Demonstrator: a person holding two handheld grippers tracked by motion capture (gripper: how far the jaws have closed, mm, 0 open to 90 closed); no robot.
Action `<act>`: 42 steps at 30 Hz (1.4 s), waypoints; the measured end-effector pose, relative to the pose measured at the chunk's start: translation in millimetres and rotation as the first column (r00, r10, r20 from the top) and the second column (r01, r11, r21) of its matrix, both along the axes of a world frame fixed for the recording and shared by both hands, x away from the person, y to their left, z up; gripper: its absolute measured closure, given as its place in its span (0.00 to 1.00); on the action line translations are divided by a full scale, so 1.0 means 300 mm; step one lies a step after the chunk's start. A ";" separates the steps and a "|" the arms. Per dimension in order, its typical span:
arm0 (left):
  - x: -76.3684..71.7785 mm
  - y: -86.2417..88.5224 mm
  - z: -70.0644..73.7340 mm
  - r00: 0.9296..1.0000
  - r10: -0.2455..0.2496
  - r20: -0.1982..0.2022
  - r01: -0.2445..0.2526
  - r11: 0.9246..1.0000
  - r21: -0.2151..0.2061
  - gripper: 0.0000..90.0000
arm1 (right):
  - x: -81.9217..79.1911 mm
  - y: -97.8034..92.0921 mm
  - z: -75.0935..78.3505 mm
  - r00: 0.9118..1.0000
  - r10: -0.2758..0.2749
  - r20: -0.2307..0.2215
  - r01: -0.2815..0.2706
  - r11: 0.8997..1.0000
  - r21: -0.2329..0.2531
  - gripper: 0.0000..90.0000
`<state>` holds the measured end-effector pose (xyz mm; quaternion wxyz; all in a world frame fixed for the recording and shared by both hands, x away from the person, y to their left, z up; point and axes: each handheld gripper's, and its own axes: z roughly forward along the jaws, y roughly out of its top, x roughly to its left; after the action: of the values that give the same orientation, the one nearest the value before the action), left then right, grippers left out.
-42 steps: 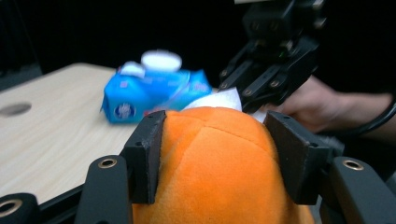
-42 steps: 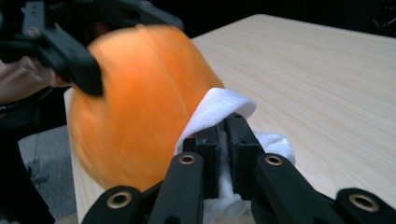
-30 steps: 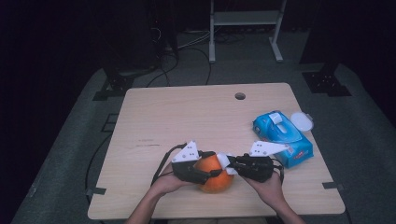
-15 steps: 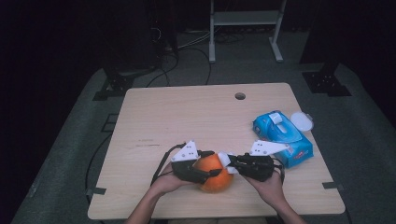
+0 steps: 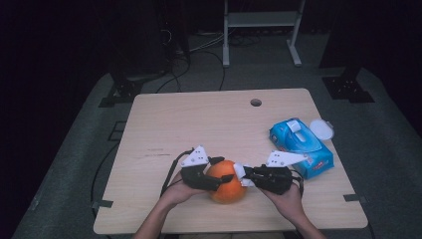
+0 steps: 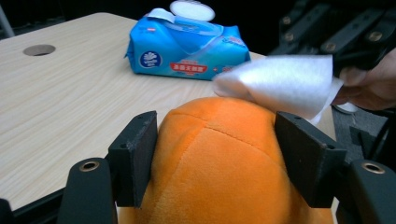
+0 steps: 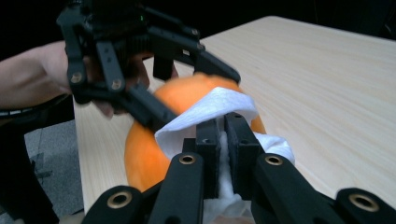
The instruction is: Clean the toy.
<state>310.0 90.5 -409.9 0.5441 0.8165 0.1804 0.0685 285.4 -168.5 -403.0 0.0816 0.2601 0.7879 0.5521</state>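
From above, your left tool (image 5: pixel 215 175) clamps the orange plush ball (image 5: pixel 228 181) near the desk's (image 5: pixel 199 124) front edge; it is round, with no clear long axis. In the left gripper view, both pads press the plush's sides. In the right gripper view, your right tool (image 7: pixel 223 140) is pinched on a white wipe (image 7: pixel 210 112) draped over the ball.

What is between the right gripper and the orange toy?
A white wipe. In the right gripper view, the right gripper pinches it and its free end lies on the orange toy, which the left gripper clamps.
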 end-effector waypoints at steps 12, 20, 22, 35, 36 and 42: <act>0.049 0.088 -0.034 0.985 -0.160 -0.066 0.157 0.986 -0.056 0.13 | -0.003 -0.017 -0.030 1.000 0.012 -0.026 -0.012 1.000 -0.007 0.93; 0.067 0.086 -0.116 0.964 -0.239 -0.120 0.225 0.967 -0.116 0.10 | 0.009 -0.027 -0.039 0.999 0.007 -0.054 -0.007 1.000 0.000 0.93; 0.059 0.074 -0.113 0.966 -0.236 -0.103 0.225 0.969 -0.102 0.11 | 0.015 -0.033 -0.043 0.998 0.003 -0.068 -0.003 1.000 0.012 0.93; -0.028 -0.087 -0.033 0.996 0.059 0.063 -0.060 0.998 0.017 0.28 | 0.071 -0.121 0.011 0.992 -0.121 -0.018 0.122 0.991 0.060 0.93; -0.028 -0.098 -0.048 0.998 0.030 0.046 -0.032 0.998 0.049 0.25 | 0.081 -0.125 -0.006 0.992 -0.120 -0.036 0.122 0.991 0.049 0.93; -0.015 -0.064 -0.058 1.000 0.008 0.028 -0.008 1.000 -0.010 0.30 | 0.092 -0.133 -0.037 0.992 -0.104 -0.067 0.108 0.993 0.045 0.93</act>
<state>305.5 71.3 -427.4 0.5504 0.8121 0.1762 0.0814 312.9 -208.5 -414.0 0.0791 0.3211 0.7615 0.5574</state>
